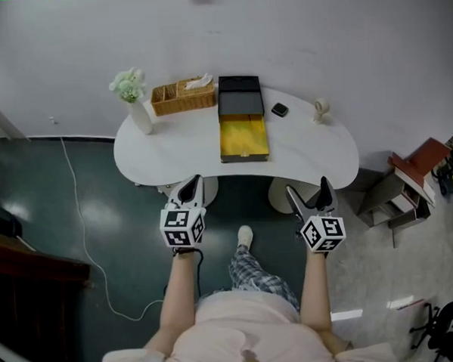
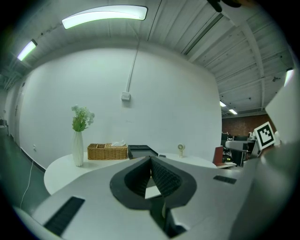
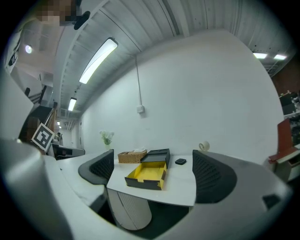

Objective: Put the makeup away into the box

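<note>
Two grippers hang just short of the table [image 1: 308, 153], at its 6 o'clock edge, touching nothing on it. My left gripper [image 1: 190, 187] is clenched: in its own view the two dark pads meet tip to tip with nothing caught between them. My right gripper [image 1: 308, 191] is released: its jaws stand wide apart in its own view, and between them I see only the tabletop beyond.

The box [image 1: 244, 136] lies open at the middle of the table, its yellow inside facing up and its near end at the table's 6 o'clock edge. Its black lid [image 1: 239, 96] sits at the box's 12 o'clock, touching it. The compact [image 1: 280, 110], small and black, rests on the bare tabletop at the box's 1 o'clock, just beside the lid's right side and apart from it. It is outside the box, well away from both grippers.

At the compact's 3 o'clock stands a small white fan [image 1: 321, 109]. A wicker basket [image 1: 183, 97] sits at the lid's 9 o'clock, against it. At the basket's 8 o'clock, a white vase [image 1: 141, 116] stands upright with pale flowers [image 1: 128, 85].
</note>
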Demonstrator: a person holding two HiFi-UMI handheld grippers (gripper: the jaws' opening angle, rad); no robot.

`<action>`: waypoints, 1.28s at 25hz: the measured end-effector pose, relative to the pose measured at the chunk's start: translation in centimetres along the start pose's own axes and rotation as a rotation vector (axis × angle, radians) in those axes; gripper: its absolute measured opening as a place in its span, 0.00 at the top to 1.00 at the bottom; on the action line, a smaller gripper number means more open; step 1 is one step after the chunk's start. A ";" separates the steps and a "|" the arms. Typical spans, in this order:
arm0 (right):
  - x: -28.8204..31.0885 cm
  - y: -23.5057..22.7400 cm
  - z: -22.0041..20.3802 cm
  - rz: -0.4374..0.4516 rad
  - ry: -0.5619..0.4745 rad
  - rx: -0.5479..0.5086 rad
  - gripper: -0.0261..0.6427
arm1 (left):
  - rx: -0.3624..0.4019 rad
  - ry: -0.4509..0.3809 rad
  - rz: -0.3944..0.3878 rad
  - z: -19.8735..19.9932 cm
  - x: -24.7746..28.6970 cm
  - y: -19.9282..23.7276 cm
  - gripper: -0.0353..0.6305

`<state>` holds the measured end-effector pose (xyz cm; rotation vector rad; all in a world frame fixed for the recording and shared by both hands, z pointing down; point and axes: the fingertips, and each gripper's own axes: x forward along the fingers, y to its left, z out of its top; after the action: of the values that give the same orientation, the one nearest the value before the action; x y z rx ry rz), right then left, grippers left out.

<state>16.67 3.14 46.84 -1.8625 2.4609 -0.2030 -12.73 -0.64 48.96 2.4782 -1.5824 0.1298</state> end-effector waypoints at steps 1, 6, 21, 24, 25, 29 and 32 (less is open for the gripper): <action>1.8 -0.8 0.1 0.001 0.006 0.000 0.19 | -0.006 -0.001 0.005 0.5 1.7 0.6 0.91; 11.8 -5.1 0.6 0.008 0.046 -0.002 0.19 | -0.009 0.014 0.012 2.5 11.6 3.1 0.91; 30.9 -12.5 -0.1 0.028 0.143 0.001 0.19 | -0.016 0.082 0.027 4.8 29.1 8.1 0.91; 33.0 -13.5 -0.6 0.026 0.169 -0.003 0.20 | -0.002 0.088 0.011 5.6 31.4 8.7 0.91; 33.7 -13.7 -0.7 0.028 0.179 -0.006 0.20 | 0.001 0.092 0.006 5.8 32.1 8.8 0.91; 35.7 -14.9 -1.1 0.038 0.212 -0.026 0.20 | 0.002 0.108 -0.011 5.9 34.3 9.2 0.91; 37.4 -15.8 -1.6 0.062 0.250 -0.048 0.20 | -0.005 0.116 -0.027 5.8 35.8 9.1 0.91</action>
<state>21.29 -36.91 52.05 -1.8802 2.7027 -0.4010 -5.97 -37.38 50.85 2.4395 -1.5005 0.2608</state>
